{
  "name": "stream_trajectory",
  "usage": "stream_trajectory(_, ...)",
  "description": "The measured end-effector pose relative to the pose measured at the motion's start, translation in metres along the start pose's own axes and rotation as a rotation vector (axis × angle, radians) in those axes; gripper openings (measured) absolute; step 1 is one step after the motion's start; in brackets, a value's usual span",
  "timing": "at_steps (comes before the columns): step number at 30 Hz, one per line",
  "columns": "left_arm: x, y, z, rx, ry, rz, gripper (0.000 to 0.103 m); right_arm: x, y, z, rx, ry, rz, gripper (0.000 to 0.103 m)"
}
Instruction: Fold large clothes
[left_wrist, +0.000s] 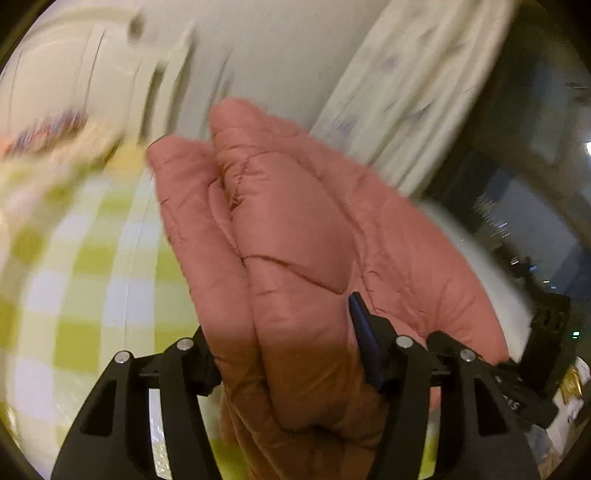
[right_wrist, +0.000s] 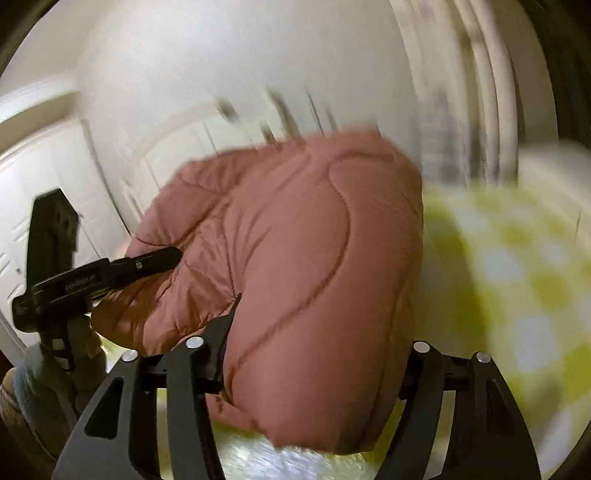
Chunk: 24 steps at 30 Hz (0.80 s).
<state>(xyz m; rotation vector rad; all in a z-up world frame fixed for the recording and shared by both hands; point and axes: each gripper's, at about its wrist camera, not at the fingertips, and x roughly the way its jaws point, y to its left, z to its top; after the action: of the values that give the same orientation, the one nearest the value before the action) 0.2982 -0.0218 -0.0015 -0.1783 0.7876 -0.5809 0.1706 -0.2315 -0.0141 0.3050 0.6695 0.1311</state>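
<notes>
Both grippers — left (left_wrist: 295, 354), right (right_wrist: 314, 350) — clamped on jacket (left_wrist: 295, 229); bulk extends forward past fingers, over bed (left_wrist: 92, 258).

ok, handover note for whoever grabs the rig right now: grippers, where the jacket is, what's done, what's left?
Left gripper: shut on a thick bunch of the pink puffer jacket.
Right gripper: also shut on the jacket, a bulky doubled-over part.
Jacket: held up between both grippers above the green checked bedspread; the views are motion-blurred.
Done: jacket gathered and gripped at both ends, layers bunched together.
Left: probably lay it down on the bedspread, flatten, finish the fold. How many folds are already in cannot be told.
</notes>
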Motion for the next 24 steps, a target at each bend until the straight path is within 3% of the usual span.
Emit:
stream_trajectory(1, 0.022, 0.009, -0.011, -0.018, 0.056, 0.042, 0.067, 0.013, -0.007, -0.008, 0.024, 0.055, -0.036, 0.077)
stream_trajectory(3, 0.025, 0.021, -0.024, -0.064, 0.022, -0.014, 0.072, 0.017, -0.017, -0.015, 0.086, 0.071, -0.013, 0.079)
stream_trajectory(5, 0.022, 0.025, -0.026, -0.093, 0.027, -0.039, 0.077, 0.003, -0.017, -0.013, 0.089, 0.061, -0.018, 0.087)
stream_trajectory(7, 0.018, 0.023, -0.022, -0.079, 0.044, -0.024, 0.080, -0.015, -0.014, -0.009, 0.066, 0.008, -0.074, 0.088)
stream_trajectory(9, 0.016, 0.019, -0.018, -0.062, 0.053, -0.013, 0.080, -0.042, -0.021, -0.003, 0.101, -0.115, -0.146, 0.089)
stream_trajectory(11, 0.015, 0.016, -0.017, -0.059, 0.052, -0.011, 0.081, -0.064, -0.010, 0.003, 0.097, -0.230, -0.139, 0.089)
stream_trajectory(12, 0.012, 0.019, -0.022, -0.057, 0.050, -0.008, 0.082, -0.065, -0.002, 0.006, 0.068, -0.240, -0.129, 0.089)
stream_trajectory(15, 0.008, 0.022, -0.034, -0.081, 0.039, -0.017, 0.085, -0.042, 0.047, 0.015, -0.166, -0.160, -0.176, 0.089)
stream_trajectory(18, -0.003, 0.033, -0.038, -0.123, 0.029, -0.026, 0.086, 0.016, 0.073, -0.005, -0.356, 0.058, -0.213, 0.096)
stream_trajectory(20, -0.024, 0.038, -0.030, -0.146, -0.033, 0.033, 0.085, 0.031, 0.082, -0.023, -0.444, 0.056, -0.280, 0.097)
stream_trajectory(24, -0.065, 0.024, 0.007, -0.122, -0.183, 0.061, 0.085, 0.030, 0.079, -0.024, -0.414, 0.055, -0.260, 0.097)
